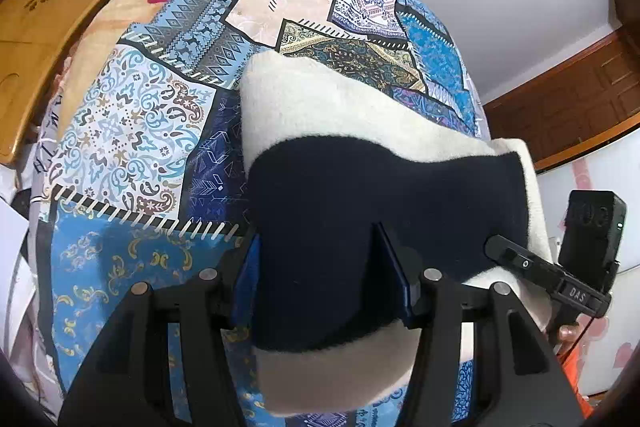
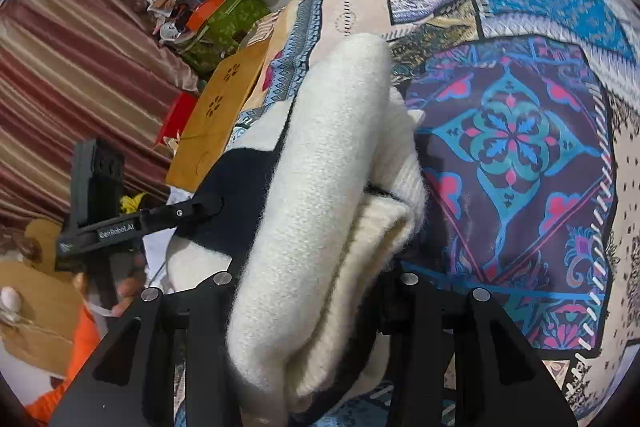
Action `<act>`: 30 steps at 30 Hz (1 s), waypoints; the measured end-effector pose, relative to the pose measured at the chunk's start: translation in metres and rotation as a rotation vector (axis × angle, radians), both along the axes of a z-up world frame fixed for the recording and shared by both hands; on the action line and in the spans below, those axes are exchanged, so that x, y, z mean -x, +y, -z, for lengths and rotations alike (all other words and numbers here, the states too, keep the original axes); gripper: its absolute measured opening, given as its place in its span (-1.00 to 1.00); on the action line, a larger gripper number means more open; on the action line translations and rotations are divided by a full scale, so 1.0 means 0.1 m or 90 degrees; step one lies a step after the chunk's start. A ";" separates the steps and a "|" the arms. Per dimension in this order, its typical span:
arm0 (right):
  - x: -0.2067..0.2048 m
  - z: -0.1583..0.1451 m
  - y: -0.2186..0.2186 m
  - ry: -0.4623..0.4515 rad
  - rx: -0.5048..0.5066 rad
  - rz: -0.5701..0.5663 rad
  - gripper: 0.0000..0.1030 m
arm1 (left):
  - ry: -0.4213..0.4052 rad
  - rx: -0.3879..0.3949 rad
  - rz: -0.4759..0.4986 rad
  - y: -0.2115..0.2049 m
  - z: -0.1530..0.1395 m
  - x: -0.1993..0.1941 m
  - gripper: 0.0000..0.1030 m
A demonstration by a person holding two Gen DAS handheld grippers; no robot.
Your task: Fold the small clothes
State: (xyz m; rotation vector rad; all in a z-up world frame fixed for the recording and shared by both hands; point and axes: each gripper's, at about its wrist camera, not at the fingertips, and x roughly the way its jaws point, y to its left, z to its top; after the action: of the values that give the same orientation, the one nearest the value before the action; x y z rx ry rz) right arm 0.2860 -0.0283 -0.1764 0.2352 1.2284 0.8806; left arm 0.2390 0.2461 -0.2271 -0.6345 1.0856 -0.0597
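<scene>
A small cream and navy knit garment [image 1: 360,131] lies partly folded on a patchwork bedspread [image 1: 132,131]. My left gripper [image 1: 324,267] has its blue-padded fingers [image 1: 394,275] clamped on the navy part of the garment [image 1: 384,195]. In the right wrist view the cream garment [image 2: 332,163] is bunched between the fingers of my right gripper [image 2: 316,291], which is shut on it; the fingertips are hidden by the thick knit. The left gripper [image 2: 200,207] also shows there, pinching the navy edge at the left.
A wooden lap tray [image 1: 44,23] lies at the bed's left side and shows in the right wrist view [image 2: 220,119]. A striped curtain [image 2: 68,79] and a cluttered green bag [image 2: 216,23] stand beyond. A wooden door [image 1: 580,99] is at the right.
</scene>
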 end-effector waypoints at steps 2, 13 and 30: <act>-0.01 0.02 -0.03 0.006 0.008 0.004 -0.24 | -0.006 0.002 -0.004 0.02 0.02 0.02 0.15; 0.13 -0.22 -0.32 -0.023 0.028 0.030 -0.15 | -0.010 -0.109 -0.022 -0.09 -0.18 0.19 0.38; 1.08 -1.70 -0.54 -0.368 -0.038 0.078 -0.15 | -0.282 -0.249 -0.031 -0.71 -1.85 1.12 0.38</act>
State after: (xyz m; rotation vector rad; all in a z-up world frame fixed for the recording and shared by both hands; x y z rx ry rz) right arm 0.1778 -0.0819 -0.0065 0.0905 0.6447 0.8036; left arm 0.1274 0.1748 -0.0420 -0.2739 0.6272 0.0526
